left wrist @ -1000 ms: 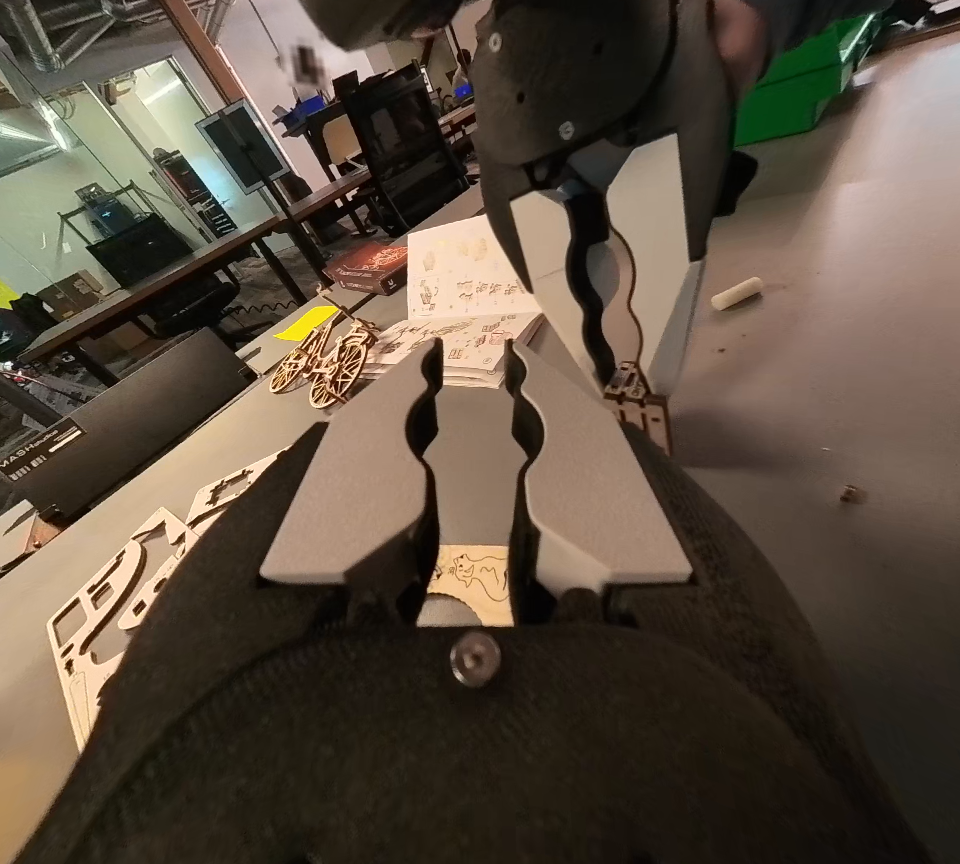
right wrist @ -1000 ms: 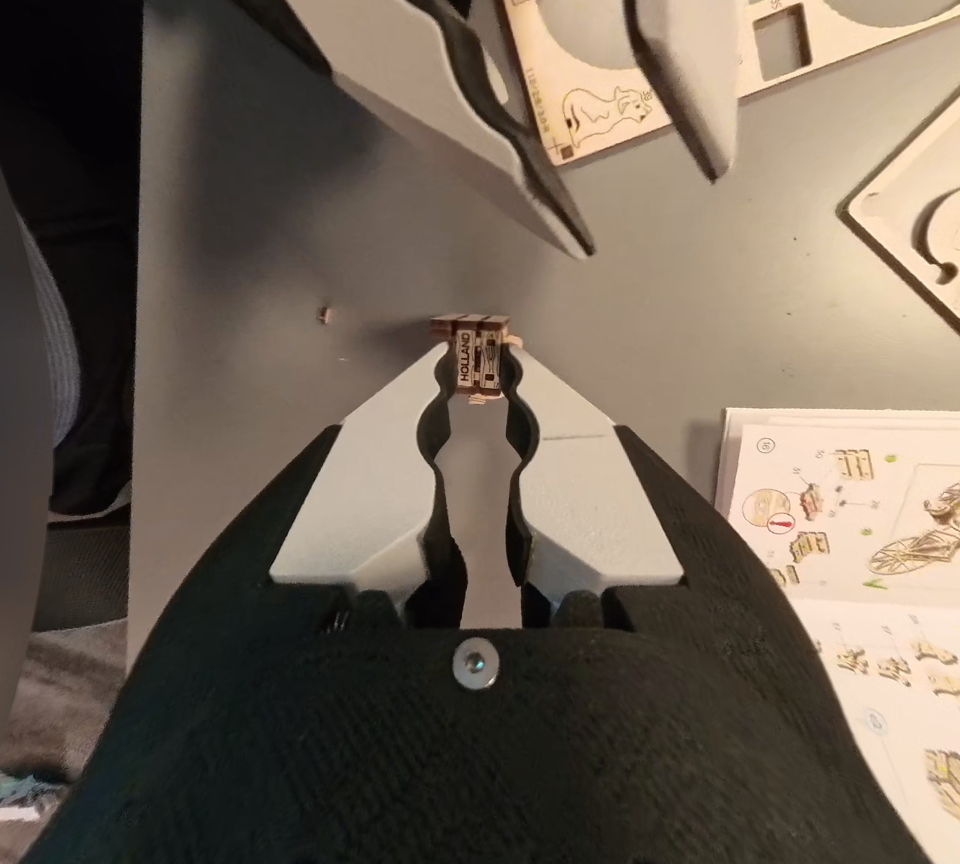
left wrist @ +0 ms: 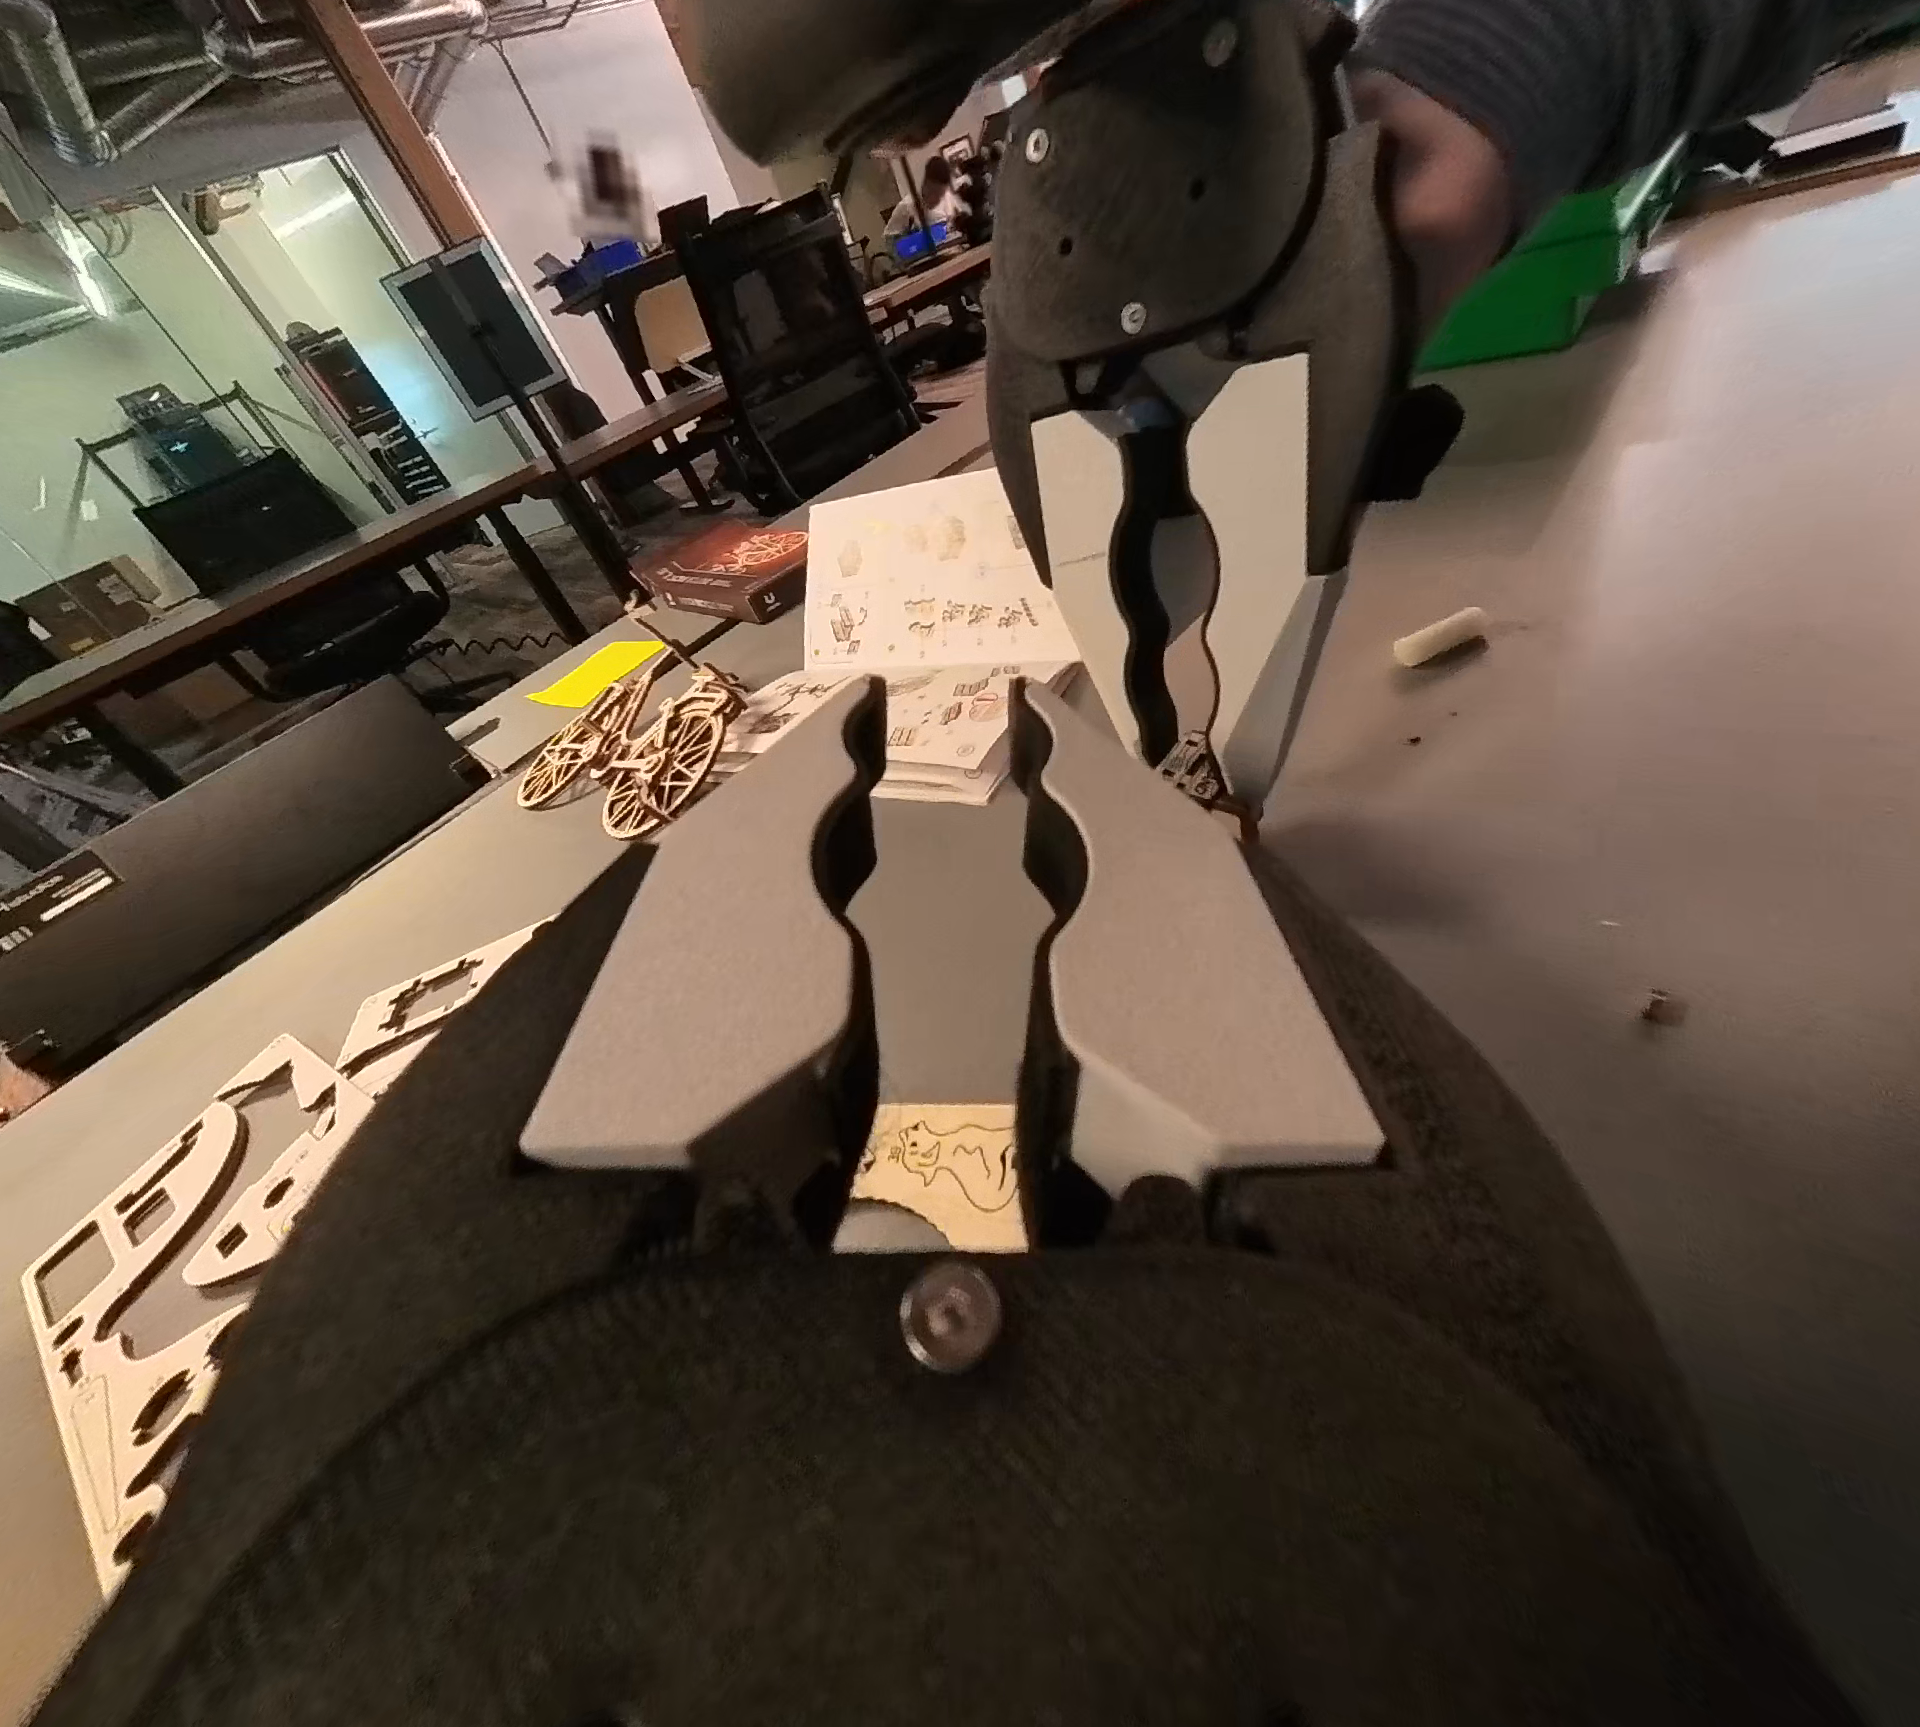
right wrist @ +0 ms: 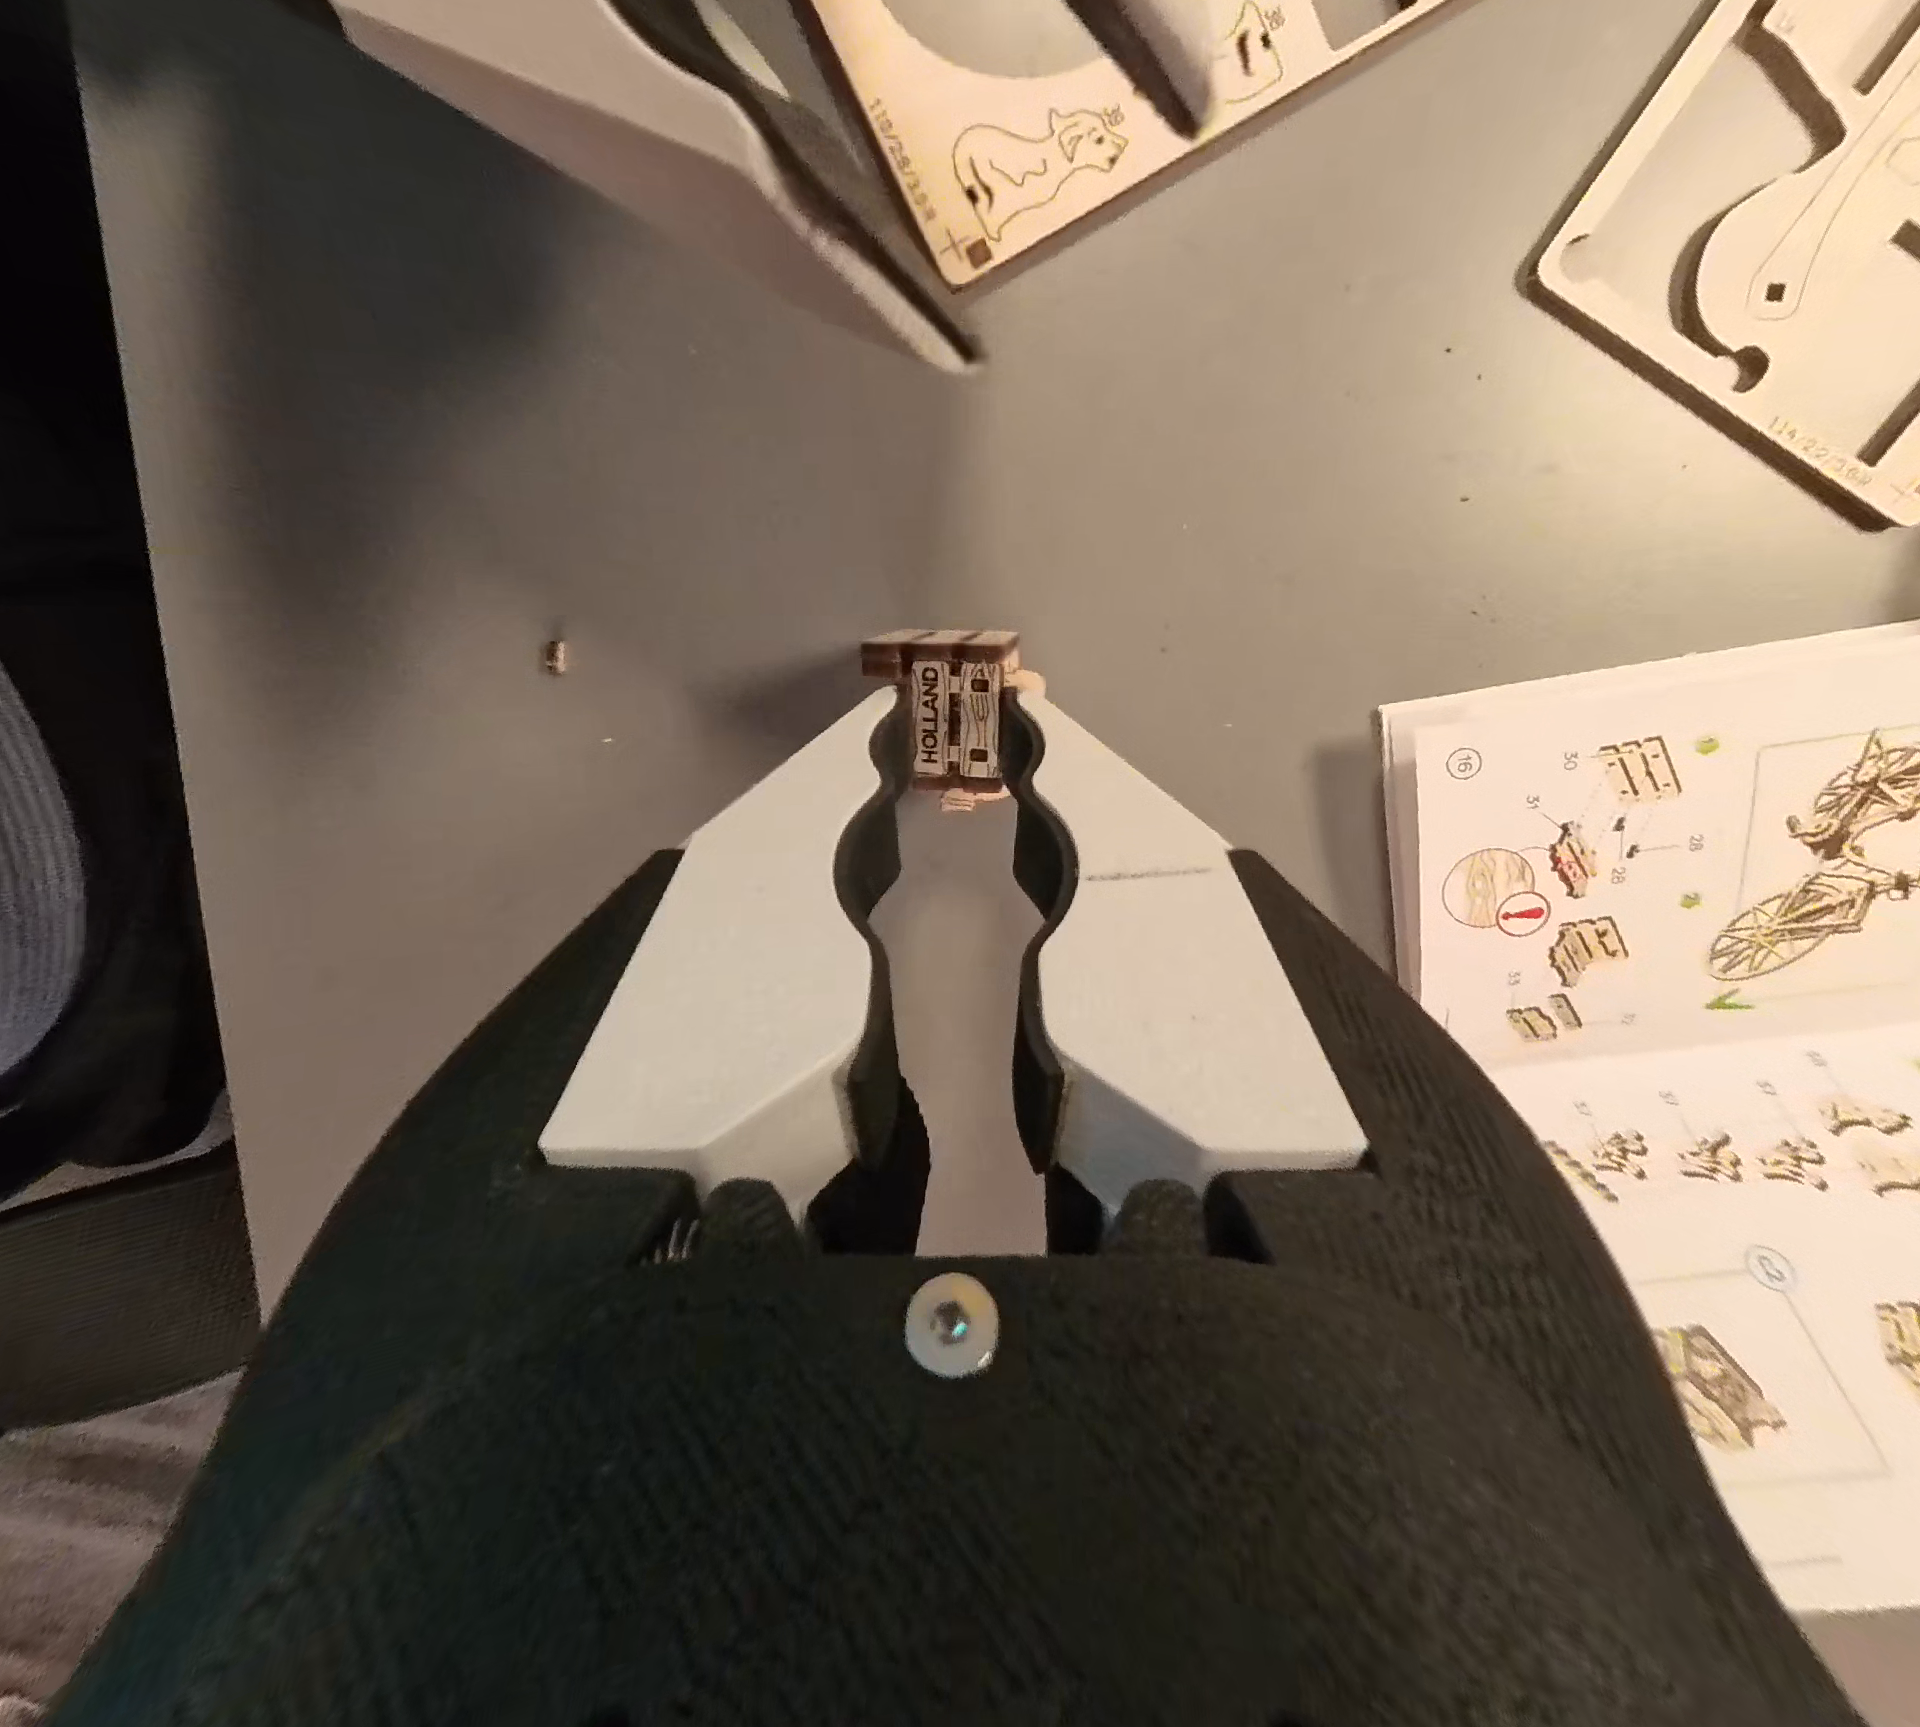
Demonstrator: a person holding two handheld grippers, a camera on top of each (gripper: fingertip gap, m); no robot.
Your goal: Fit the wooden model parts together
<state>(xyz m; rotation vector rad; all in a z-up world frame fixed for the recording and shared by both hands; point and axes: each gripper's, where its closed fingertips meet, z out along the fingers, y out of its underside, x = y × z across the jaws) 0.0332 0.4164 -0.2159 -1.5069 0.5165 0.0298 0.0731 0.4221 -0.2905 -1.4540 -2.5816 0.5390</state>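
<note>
My right gripper (right wrist: 956,716) is shut on a small wooden crate assembly (right wrist: 951,721), pinched between its fingertips and held down against the grey table (right wrist: 1247,482). In the left wrist view the crate (left wrist: 1195,761) shows at the tips of the right gripper (left wrist: 1190,768), which points steeply down. My left gripper (left wrist: 943,716) is open and empty, hovering above a punched wooden parts sheet (right wrist: 1039,150). In the right wrist view the left gripper (right wrist: 1070,233) is above and beyond the crate, apart from it.
A second parts sheet (right wrist: 1714,243) lies at the right. An open instruction booklet (right wrist: 1662,950) lies beside my right gripper. A finished wooden bicycle (left wrist: 634,752), a dark box (left wrist: 727,571) and a yellow note (left wrist: 592,675) lie farther back. A small wood bit (right wrist: 556,657) lies left of the crate. The left gripper's tips are roughly 8 cm from the right gripper's.
My left gripper has drawn back a little from the crate, staying open. My right gripper still holds the crate in the same spot.
</note>
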